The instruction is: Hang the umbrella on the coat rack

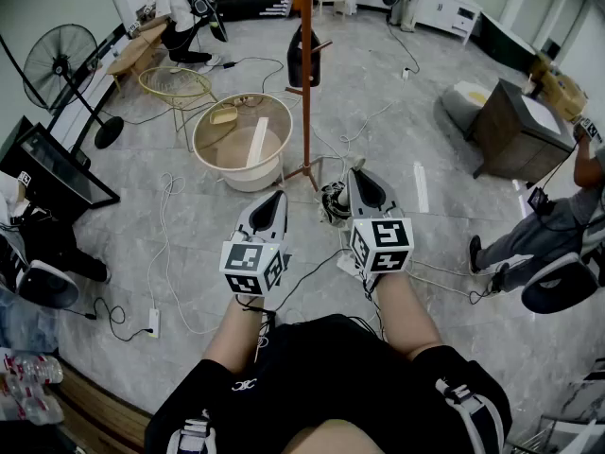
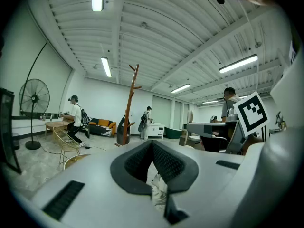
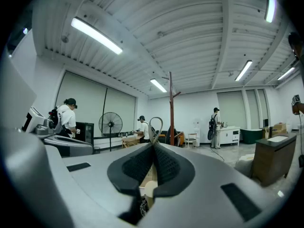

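Standing on the grey floor (image 1: 189,253) ahead of both grippers, the coat rack (image 1: 305,112) already carries the umbrella (image 1: 302,60), a dark bundle hanging against the pole from a side peg, clear of the floor. By my reading the hanging is done, and at most backing away is left. The left gripper (image 1: 272,200) and the right gripper (image 1: 364,180) are held well apart from the rack. The left jaws are clenched on nothing and the right jaws are pressed together.

Only the head view shows the peg across the umbrella and the rack's feet beside the tub (image 1: 201,130). The left gripper view adds the rack's forked top. The right gripper view shows a pale loop just over its jaw tips, and I cannot tell whether it is pinched or far off.
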